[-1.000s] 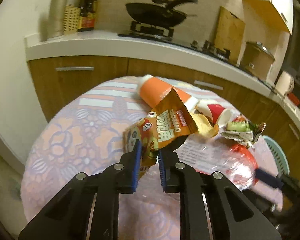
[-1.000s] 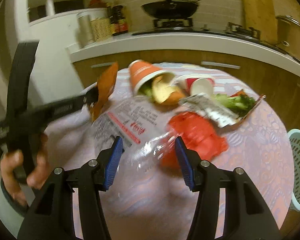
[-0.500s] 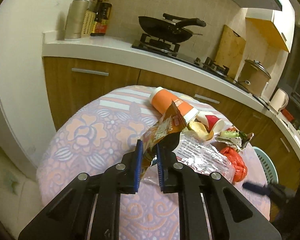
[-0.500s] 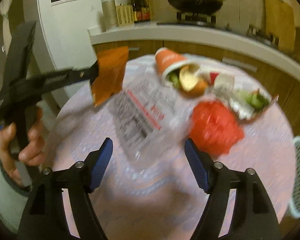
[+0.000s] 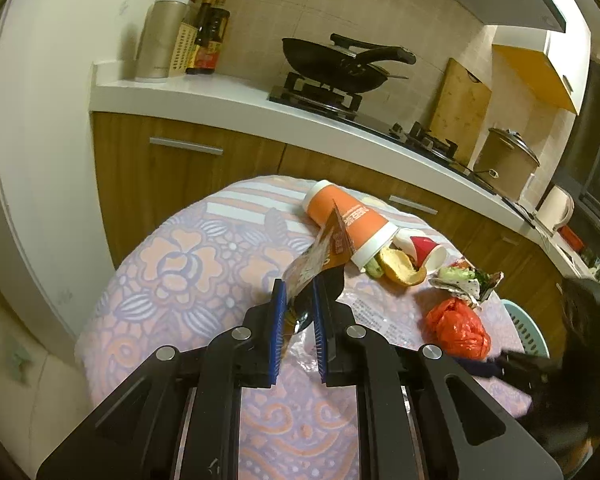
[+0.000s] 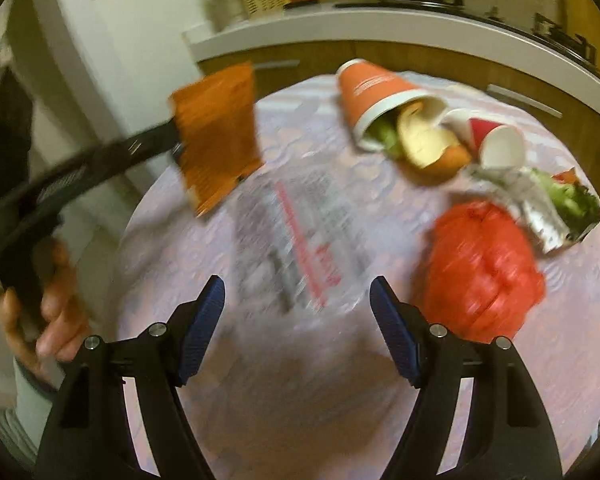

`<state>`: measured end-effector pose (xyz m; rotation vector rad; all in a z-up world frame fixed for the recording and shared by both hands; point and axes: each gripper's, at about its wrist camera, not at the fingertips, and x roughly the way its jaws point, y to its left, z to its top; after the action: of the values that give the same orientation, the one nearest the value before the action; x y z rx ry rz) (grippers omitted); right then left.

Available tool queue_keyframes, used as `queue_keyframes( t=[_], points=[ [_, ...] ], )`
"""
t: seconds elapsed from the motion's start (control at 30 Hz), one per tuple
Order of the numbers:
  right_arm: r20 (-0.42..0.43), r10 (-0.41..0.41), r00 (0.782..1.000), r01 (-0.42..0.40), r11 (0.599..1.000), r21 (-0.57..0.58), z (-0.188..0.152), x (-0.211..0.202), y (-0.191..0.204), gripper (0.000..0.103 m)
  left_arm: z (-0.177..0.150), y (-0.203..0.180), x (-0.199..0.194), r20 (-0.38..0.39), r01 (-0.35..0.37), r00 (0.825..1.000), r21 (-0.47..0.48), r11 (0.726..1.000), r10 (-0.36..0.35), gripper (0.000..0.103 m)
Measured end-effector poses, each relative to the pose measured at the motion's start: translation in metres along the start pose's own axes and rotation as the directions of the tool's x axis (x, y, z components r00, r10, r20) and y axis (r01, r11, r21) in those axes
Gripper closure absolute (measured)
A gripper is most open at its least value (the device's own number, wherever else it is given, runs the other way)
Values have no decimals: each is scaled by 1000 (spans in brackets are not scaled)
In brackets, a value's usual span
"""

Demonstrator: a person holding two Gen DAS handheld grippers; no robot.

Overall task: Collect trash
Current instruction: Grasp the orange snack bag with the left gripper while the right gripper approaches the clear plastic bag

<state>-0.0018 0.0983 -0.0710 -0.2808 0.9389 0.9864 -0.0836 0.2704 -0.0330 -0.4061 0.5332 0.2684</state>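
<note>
- Two grippers in view: left gripper (image 5: 298,300) pinching an orange snack wrapper (image 5: 320,254) by its lower end, held up off the table; right gripper (image 6: 298,300) spread wide w/ nothing between its blue pads, hovering over the table's near side.
- From right wrist cam the wrapper (image 6: 216,136) hangs at upper left, above the table's left edge; left hand (image 6: 48,308) shows on the handle below it. Pic is motion-blurred.
- Round table w/ floral pink cloth (image 5: 188,256) carries the rest of the trash.
- Clear plastic bag w/ red & black print (image 6: 300,236) lies flat mid-table, just ahead of right gripper.
- Crumpled red plastic bag (image 6: 484,268) to the right of it, near the right finger.
- Orange paper cup (image 6: 380,96) on its side at far side, mouth toward cam, greens & a peel-like scrap (image 6: 424,140) spilling out.
- Small red-and-white cup (image 6: 496,144) tipped over just right of that.
- Foil wrapper w/ veg scraps (image 6: 556,204) at far right, touching or nearly touching the red bag – can't tell.
- Behind: counter w/ black wok (image 5: 340,64) on the stove, wooden cutting board (image 5: 458,108).
</note>
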Motion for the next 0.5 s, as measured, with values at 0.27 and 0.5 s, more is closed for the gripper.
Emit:
queue_keyframes(
  t=[0.27,0.5],
  points=[
    [36,-69,997,69,998,4,-3,8,12,18,-12,13,4,-26,-14,1000,-27,1000,13,91],
    [33,-146,989,147,987,-56,13,37,17,8,-13,22,7,-53,8,999,-40,999,-10,91]
  ],
)
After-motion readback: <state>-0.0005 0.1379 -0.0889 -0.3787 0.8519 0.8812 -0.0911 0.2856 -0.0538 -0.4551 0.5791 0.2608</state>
